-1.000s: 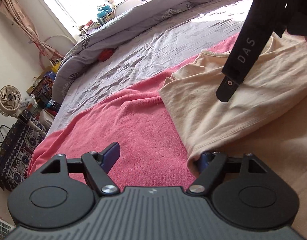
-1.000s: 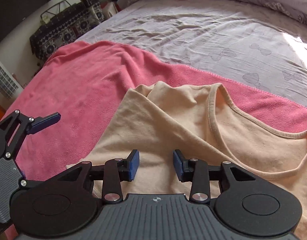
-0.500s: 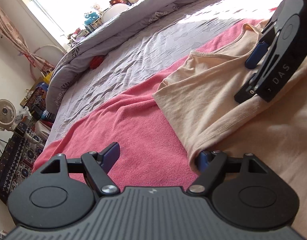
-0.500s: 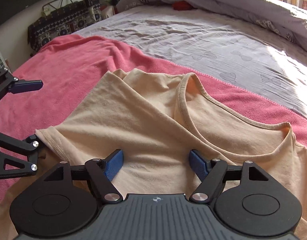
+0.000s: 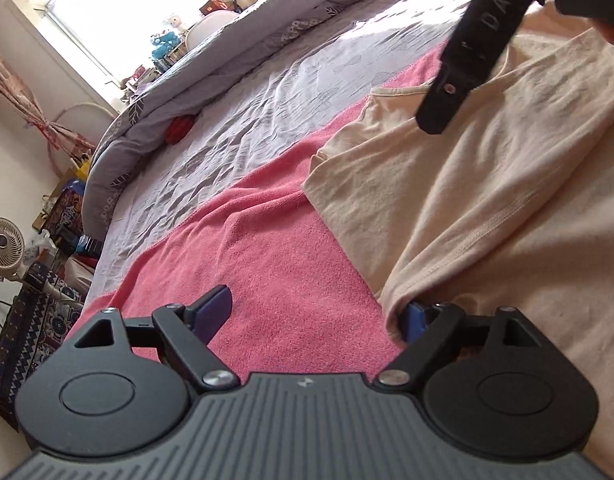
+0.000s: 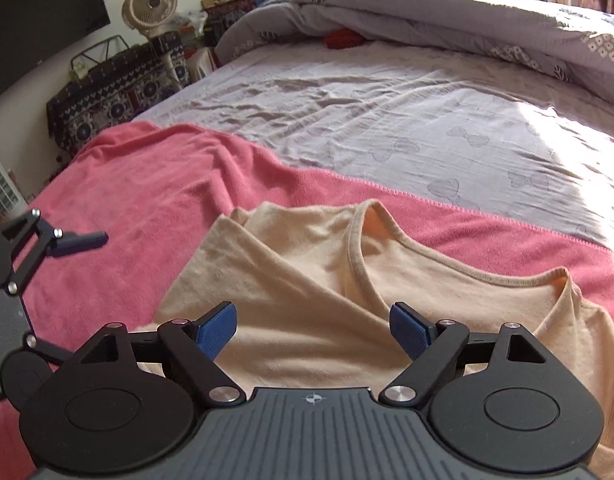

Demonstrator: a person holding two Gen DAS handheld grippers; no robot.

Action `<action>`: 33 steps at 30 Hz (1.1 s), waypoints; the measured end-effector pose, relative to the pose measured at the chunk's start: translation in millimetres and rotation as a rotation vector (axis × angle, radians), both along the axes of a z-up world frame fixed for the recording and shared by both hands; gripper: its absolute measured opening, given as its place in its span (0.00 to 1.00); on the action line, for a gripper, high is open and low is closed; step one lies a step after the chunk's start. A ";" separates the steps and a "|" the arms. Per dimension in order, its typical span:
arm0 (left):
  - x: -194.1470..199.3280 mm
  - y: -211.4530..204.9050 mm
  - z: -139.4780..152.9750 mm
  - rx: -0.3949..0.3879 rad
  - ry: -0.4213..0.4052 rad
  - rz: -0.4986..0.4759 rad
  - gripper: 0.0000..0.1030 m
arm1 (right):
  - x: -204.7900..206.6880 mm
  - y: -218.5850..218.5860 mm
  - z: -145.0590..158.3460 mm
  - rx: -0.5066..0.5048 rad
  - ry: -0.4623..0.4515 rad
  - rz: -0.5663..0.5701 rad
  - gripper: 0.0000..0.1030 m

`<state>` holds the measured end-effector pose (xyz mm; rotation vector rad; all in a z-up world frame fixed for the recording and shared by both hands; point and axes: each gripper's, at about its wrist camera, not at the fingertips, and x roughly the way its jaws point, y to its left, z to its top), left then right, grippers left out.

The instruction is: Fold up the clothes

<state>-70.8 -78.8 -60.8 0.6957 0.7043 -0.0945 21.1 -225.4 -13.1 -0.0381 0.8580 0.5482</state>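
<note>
T-shirt point(image 6: 327, 312), cream-coloured, lies on a pink towel point(image 6: 155, 184) spread over the bed point(image 6: 387, 120), its left side already folded in over the body. Both tools' fingers are opening wide and pinch nothing. The left gripper point(image 5: 319, 316) straddles the shirt's folded edge, one blue pad tucked under the cloth and the other over bare towel. The right gripper point(image 6: 313, 328) hovers over the shirt body below the neckline point(image 6: 363, 240). For the next fold, probably the other side, take both layers at the hem and shoulder, lift evenly, and lay the edge straight so no wrinkle is trapped.
</note>
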 end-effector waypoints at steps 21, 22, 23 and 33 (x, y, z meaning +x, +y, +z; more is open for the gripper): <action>-17.6 40.8 26.7 -0.297 0.099 0.148 0.76 | 59.8 128.5 -4.2 -0.345 -0.095 0.556 0.11; -19.2 44.3 28.2 -0.303 0.106 0.161 0.76 | 62.3 129.0 -2.4 -0.339 -0.101 0.537 0.11; -20.7 47.8 29.7 -0.310 0.113 0.174 0.76 | 64.8 129.5 -1.1 -0.329 -0.105 0.519 0.10; 6.6 98.2 42.7 -0.327 0.076 0.332 0.76 | 111.3 111.3 9.7 -0.224 -0.114 0.356 0.24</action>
